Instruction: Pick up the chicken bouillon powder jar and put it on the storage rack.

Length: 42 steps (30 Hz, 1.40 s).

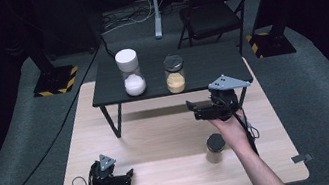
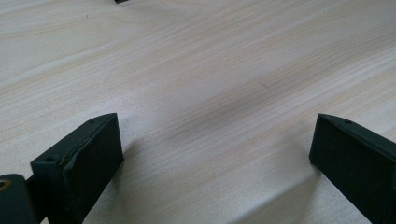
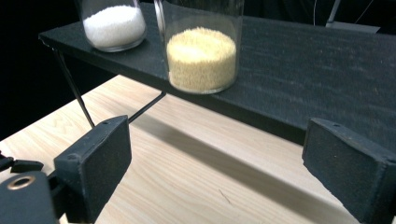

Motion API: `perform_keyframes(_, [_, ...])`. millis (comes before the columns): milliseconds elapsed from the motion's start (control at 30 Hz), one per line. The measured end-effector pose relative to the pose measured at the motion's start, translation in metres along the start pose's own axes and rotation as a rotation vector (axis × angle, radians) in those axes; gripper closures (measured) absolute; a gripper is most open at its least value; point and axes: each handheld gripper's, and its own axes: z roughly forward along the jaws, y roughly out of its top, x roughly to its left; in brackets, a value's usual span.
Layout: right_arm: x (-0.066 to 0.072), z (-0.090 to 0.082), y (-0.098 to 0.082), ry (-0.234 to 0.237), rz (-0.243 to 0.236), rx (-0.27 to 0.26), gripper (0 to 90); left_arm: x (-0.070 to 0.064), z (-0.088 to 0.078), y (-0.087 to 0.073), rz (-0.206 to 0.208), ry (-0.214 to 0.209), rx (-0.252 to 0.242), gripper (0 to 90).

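The right hand-held gripper (image 1: 195, 110) is held above the light wooden desk (image 1: 161, 144), just in front of the low black shelf (image 1: 210, 72) that stands on the desk's far half. Its jaws are spread wide and nothing is gripped between them; in the right gripper view (image 3: 215, 163) only bare wood and the shelf's front edge are seen between the 2 black pads. The jaws are pointed toward a clear jar (image 1: 174, 74) with a dark lid, which is set on the shelf near its front edge and is filled to roughly a third with fine yellow grains (image 3: 201, 58). The jar is not touched by the gripper.

Beside it on the shelf, to the left in the high view, a 2nd clear jar (image 1: 131, 72) with a white lid is placed; white granules (image 3: 113, 25) are held in its lower part. The 2 jars are set apart from each other.

A 3rd jar (image 1: 215, 148) with a dark lid is stood on the desk's near half, next to the person's right forearm, and pale tan contents are seen in it.

The left hand-held gripper (image 1: 127, 176) is rested low at the desk's near left, released, with its jaws wide apart over bare wood (image 2: 215, 149)
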Motion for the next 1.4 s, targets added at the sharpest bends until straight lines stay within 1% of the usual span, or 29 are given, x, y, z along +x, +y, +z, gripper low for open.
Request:
perform_keyframes(233, [0.000,-0.005,-0.014,0.002,0.009,0.000,7.3,0.000,0.000,0.000,0.000,0.000,0.000,2.4])
perform_keyframes(500, [0.002,-0.009,-0.032,0.007,0.020,0.013,7.3,0.000,0.000,0.000,0.000,0.000,0.000,2.3])
perform_keyframes(700, [0.002,-0.013,-0.044,-0.001,0.018,0.012,7.9,0.000,0.000,0.000,-0.001,0.001,0.000,2.4])
perform_keyframes(767, [0.002,-0.014,-0.049,0.001,0.022,0.018,7.9,0.000,0.000,0.000,-0.001,0.001,0.000,2.4])
perform_keyframes(900, [0.001,-0.017,-0.056,0.000,0.029,0.013,8.1,0.000,0.000,0.000,-0.001,0.001,0.000,2.4])
perform_keyframes(1200, [-0.001,-0.022,-0.069,0.000,0.044,0.010,8.2,0.000,0.000,0.000,-0.001,0.001,0.000,2.4])
perform_keyframes(1400, [0.001,-0.025,-0.074,-0.002,0.041,0.009,8.3,0.000,0.000,0.000,-0.001,0.001,0.000,2.4])
